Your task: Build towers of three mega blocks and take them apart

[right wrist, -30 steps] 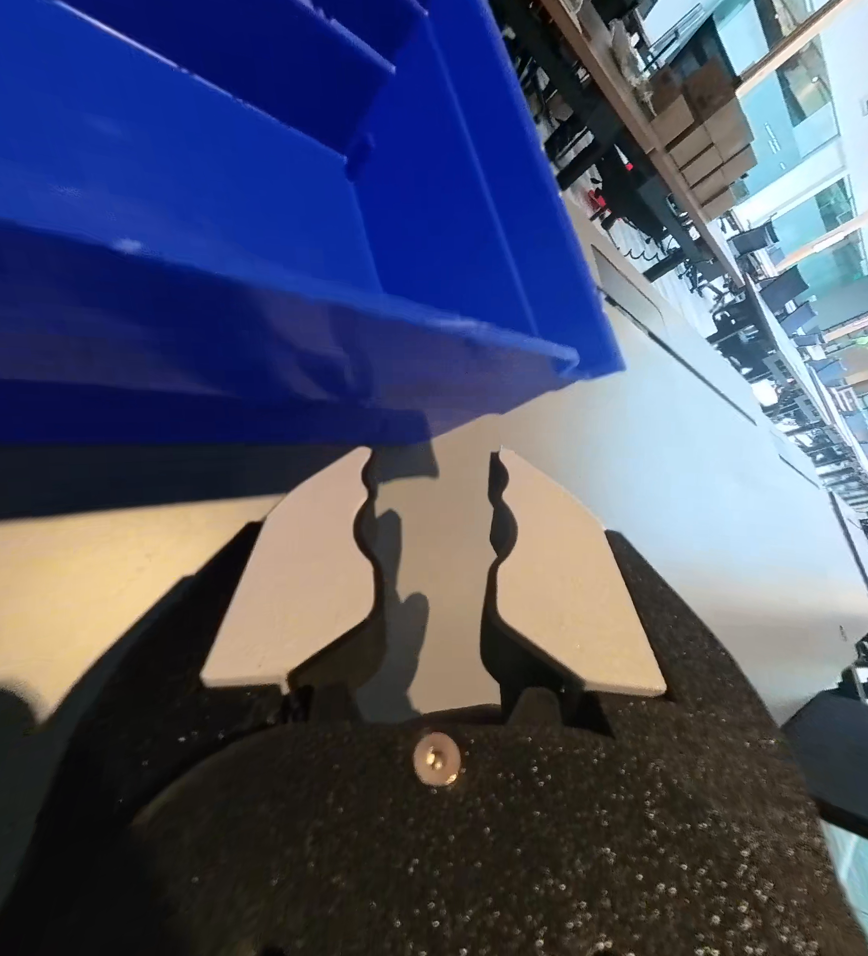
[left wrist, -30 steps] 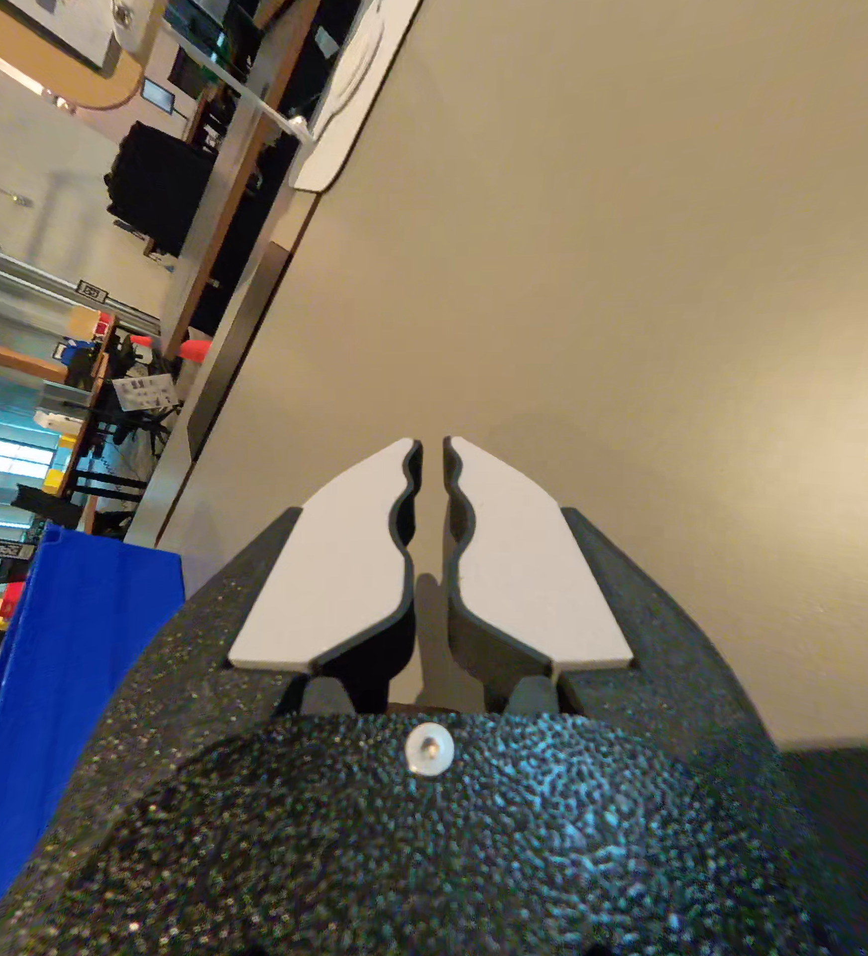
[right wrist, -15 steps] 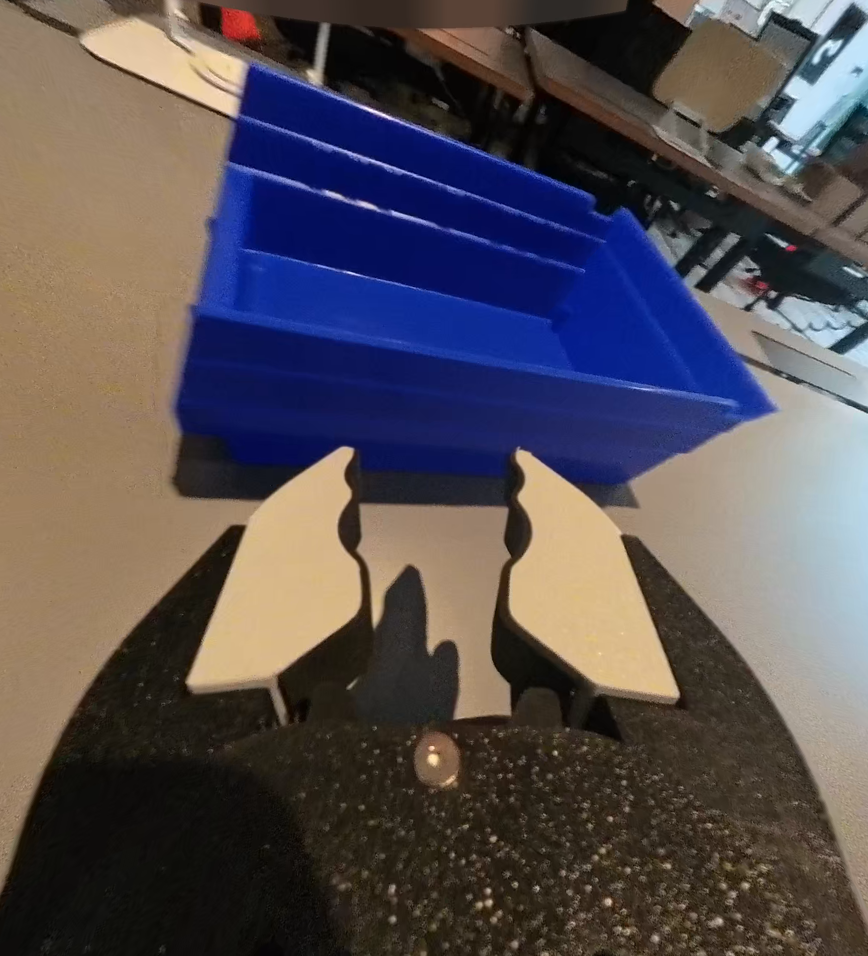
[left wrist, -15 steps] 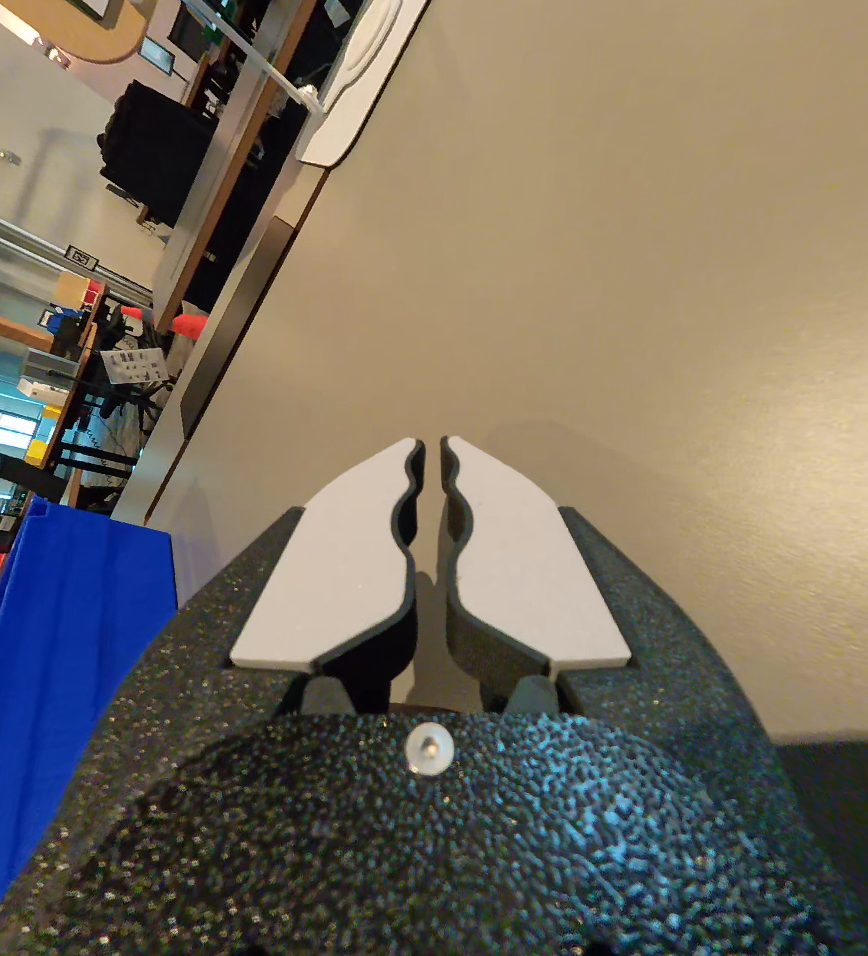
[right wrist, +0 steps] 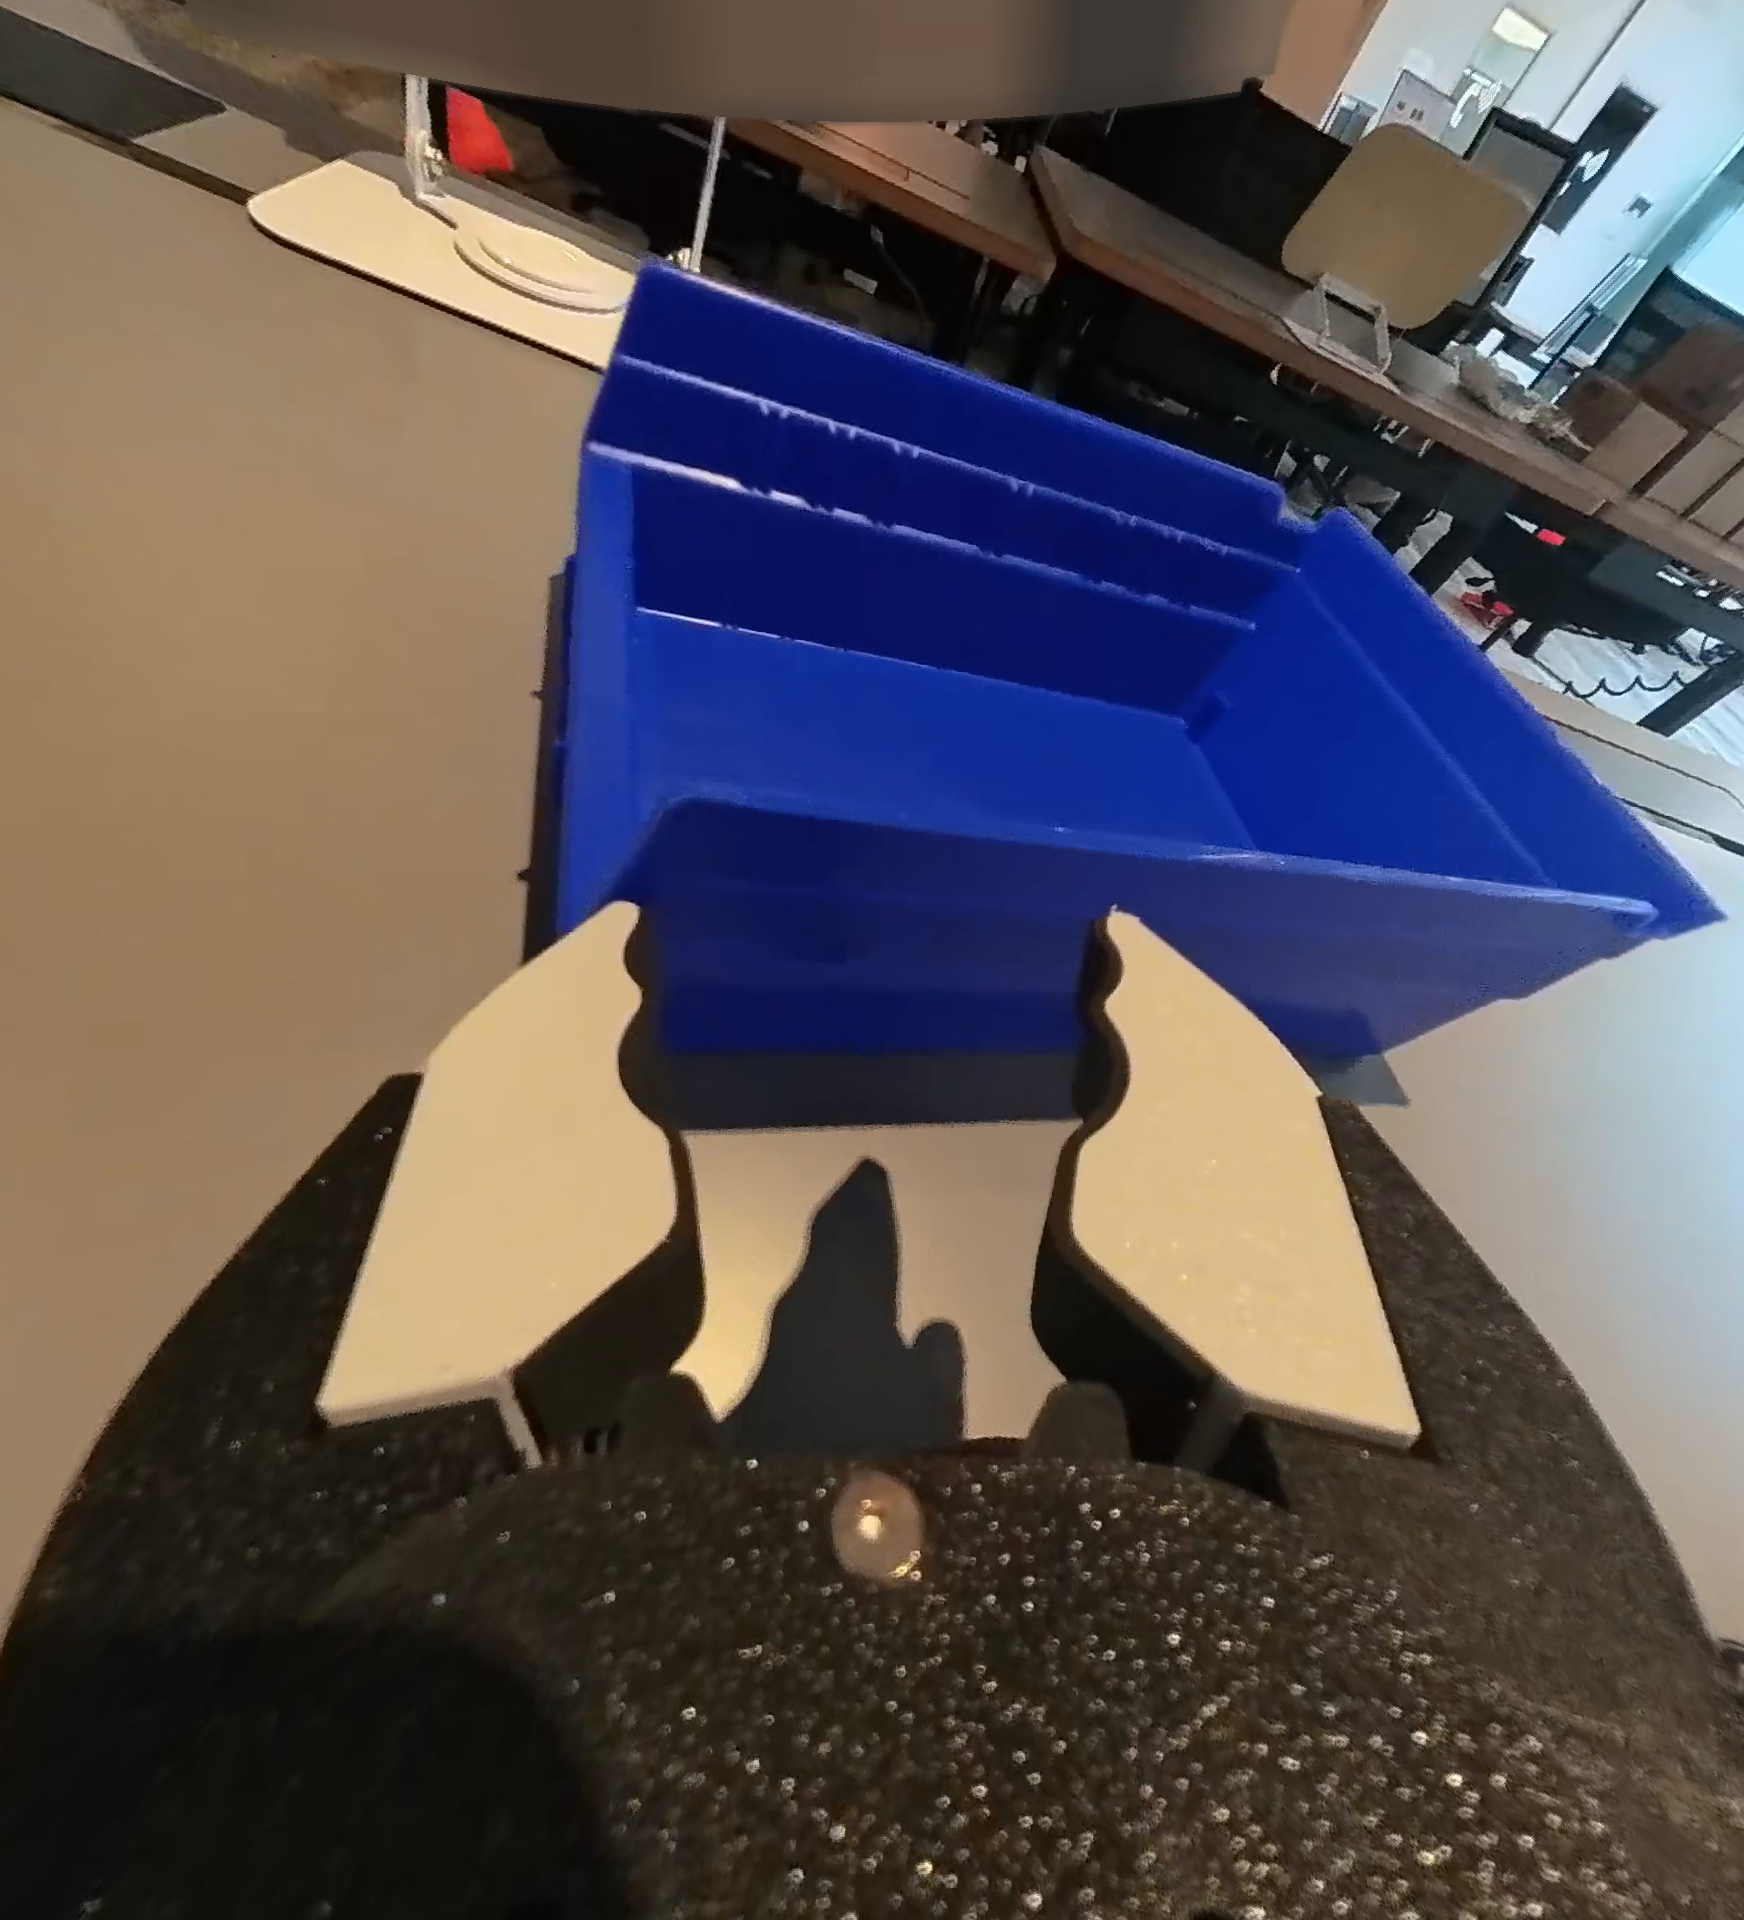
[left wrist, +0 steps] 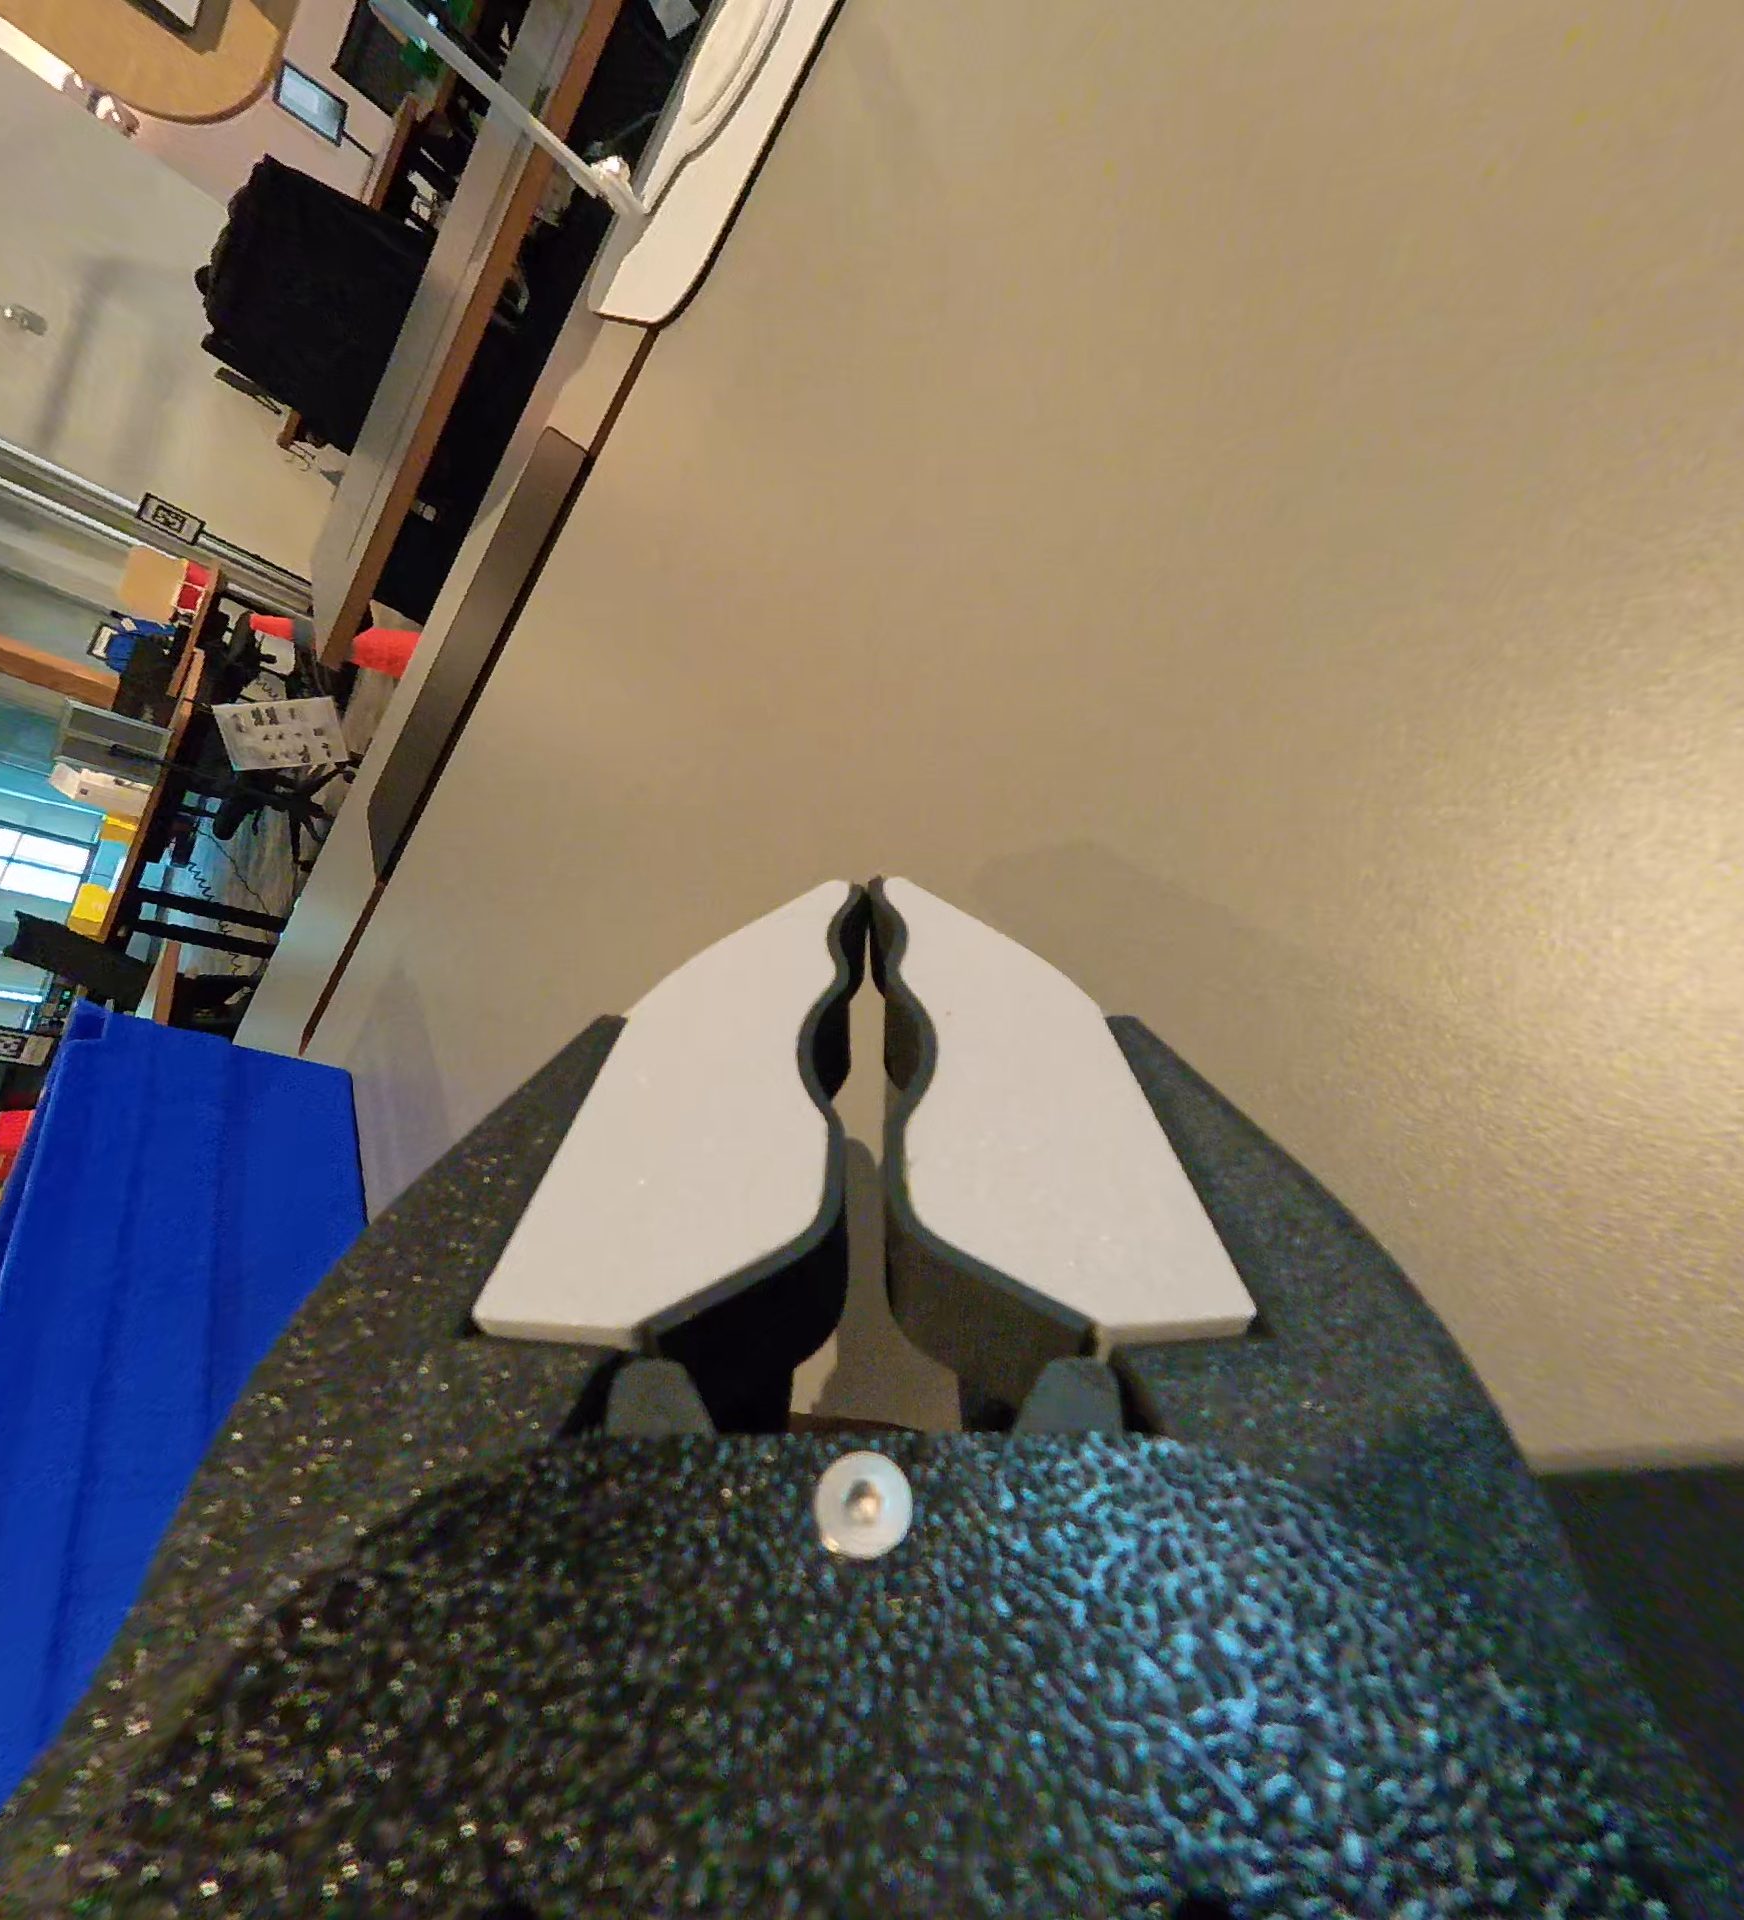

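Right wrist view: right gripper (right wrist: 868, 945) is gaping wide, empty, facing blue divided bin (right wrist: 1419, 727).
Left wrist view: left gripper (left wrist: 868, 894) is pinching closed over bare table (left wrist: 1263, 520).

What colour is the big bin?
Blue. The bin shows best in the right wrist view.

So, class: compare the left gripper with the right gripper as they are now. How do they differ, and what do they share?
The left gripper has its jaws shut, tips nearly touching, on nothing; the right gripper has its jaws wide open. The left gripper faces bare table, with the blue bin off to its side; the right gripper faces the bin straight ahead. Both have pale wavy-edged fingers on black speckled bodies, and both are empty.
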A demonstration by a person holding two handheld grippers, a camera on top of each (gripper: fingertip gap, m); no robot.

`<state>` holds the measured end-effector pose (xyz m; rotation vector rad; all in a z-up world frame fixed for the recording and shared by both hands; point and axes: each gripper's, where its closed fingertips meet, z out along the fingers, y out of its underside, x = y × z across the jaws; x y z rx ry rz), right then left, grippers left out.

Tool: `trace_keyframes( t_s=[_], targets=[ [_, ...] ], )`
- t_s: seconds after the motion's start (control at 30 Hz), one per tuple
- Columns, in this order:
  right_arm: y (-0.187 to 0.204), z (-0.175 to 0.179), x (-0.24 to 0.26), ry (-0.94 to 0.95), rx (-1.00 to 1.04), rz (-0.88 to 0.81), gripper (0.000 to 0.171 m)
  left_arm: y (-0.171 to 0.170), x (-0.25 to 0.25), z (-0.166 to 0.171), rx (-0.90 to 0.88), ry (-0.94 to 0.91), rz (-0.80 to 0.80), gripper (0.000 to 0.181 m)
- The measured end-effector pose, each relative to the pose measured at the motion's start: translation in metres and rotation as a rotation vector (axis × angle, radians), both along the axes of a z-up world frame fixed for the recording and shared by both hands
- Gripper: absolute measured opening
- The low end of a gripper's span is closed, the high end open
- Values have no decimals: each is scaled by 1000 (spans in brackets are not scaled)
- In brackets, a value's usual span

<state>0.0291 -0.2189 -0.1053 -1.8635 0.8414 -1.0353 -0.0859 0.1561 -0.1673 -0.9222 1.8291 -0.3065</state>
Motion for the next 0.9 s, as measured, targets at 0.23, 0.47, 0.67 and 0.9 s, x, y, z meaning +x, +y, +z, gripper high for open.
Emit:
trace_keyframes(
  t_s=[0.23,0.47,0.67,0.9],
  targets=[
    [-2,7,7,-39,18,-44,84,0,0,0,3,-1,1,0],
    [-3,14,13,-94,39,-88,90,1,0,0,2,-1,4,0],
    [4,35,4,-178,90,-83,92,1,1,0,3,0,4,0],
    [17,22,20,-186,24,-121,100,0,0,0,12,-4,2,0]
  ],
)
